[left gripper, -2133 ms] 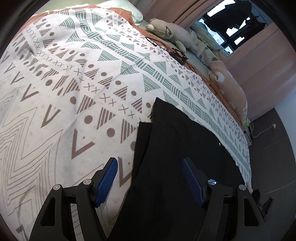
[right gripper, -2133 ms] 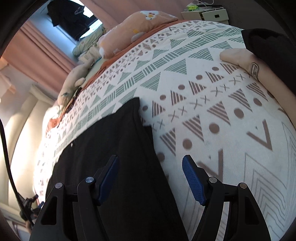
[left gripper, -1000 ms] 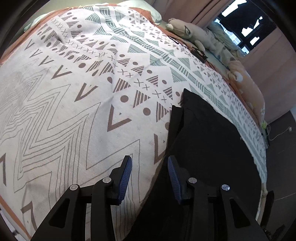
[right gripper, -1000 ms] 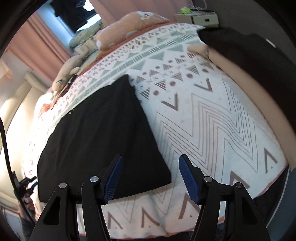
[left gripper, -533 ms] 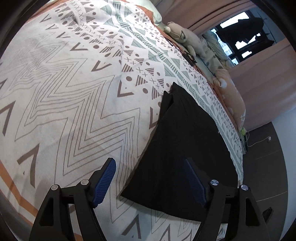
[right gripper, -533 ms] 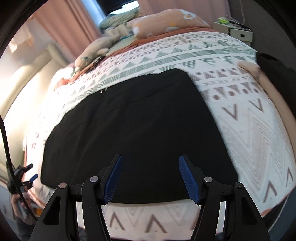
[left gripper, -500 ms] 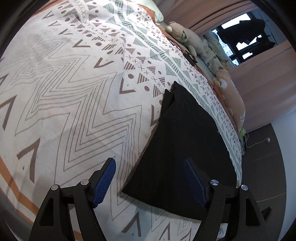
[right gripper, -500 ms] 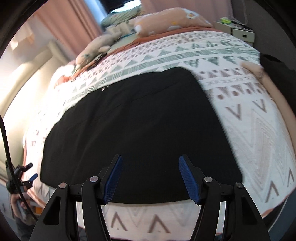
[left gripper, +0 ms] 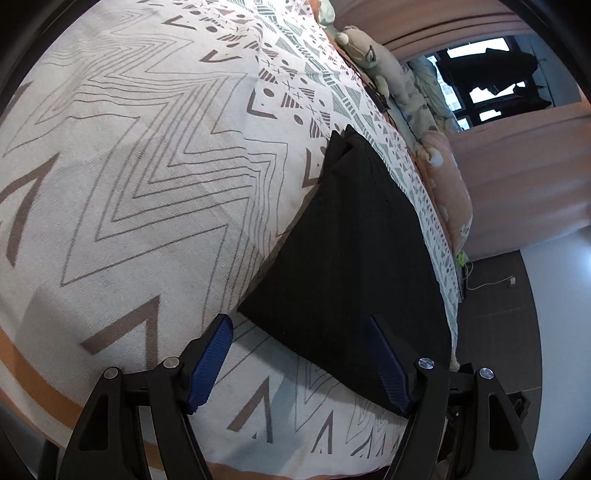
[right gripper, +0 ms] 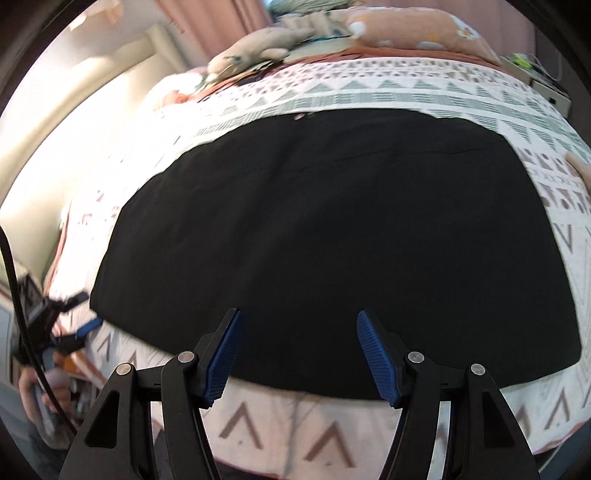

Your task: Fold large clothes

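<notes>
the bed point(left gripper: 140, 155), spread with a patterned cover of zigzags and triangles, fills both views, and the black garment point(right gripper: 332, 229) lies flat on it as a wide folded slab near the bed's near edge, its nearest corner point(left gripper: 258, 314) just short of the cover's orange border. along the bed's far side sit a long peach pillow point(right gripper: 406, 29) and a grey plush toy point(right gripper: 258, 46), well apart from the garment, and beyond the bed hang pink curtains point(left gripper: 524, 177) around a dark window. at the bed's left edge in the right wrist view a hand point(right gripper: 40, 391) grips the left tongs point(left gripper: 299, 354), whose blue pads stand wide apart over the garment's corner with nothing pressed between them; their jaws have just been opening and then eased back a little. the right tongs point(right gripper: 298, 350) also stand apart, hanging over the garment's near hem without touching it, and nothing blocks either pair. compared with a second ago, the right wrist view has swung from the garment's corner to face its long edge squarely, and the left wrist view has drawn back so the whole near corner now shows.
</notes>
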Motion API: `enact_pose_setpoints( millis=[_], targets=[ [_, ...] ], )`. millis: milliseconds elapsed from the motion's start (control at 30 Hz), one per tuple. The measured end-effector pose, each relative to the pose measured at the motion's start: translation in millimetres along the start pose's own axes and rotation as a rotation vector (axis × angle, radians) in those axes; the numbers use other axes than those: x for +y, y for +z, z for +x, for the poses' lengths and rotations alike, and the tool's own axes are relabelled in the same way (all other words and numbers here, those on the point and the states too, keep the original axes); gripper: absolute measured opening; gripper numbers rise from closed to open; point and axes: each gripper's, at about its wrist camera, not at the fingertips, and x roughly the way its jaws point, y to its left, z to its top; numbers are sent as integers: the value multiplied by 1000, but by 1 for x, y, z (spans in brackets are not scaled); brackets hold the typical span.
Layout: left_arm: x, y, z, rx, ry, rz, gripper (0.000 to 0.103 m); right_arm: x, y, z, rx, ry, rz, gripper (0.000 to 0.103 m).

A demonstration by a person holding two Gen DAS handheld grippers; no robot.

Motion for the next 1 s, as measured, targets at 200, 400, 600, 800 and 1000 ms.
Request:
enact_pose_setpoints(
  millis=[200, 400, 600, 800, 1000],
  targets=[
    [-6, 2, 24, 32, -59, -37, 61, 1, -14, 7, 11, -24, 18, 65],
    [-4, 5, 25, 15, -104, -61, 59, 9, -14, 8, 33, -52, -20, 65],
    [-5, 2, 26, -11, -68, -49, 50, 15, -7, 17, 47, -39, -19, 62],
    [-3, -3, 23, -31, -43, -50, 38, 13, 7, 52, 92, -80, -12, 53],
    [0, -6, 22, -45, -33, -60, 36, 16, 37, 73, 97, -127, -29, 50]
  ],
)
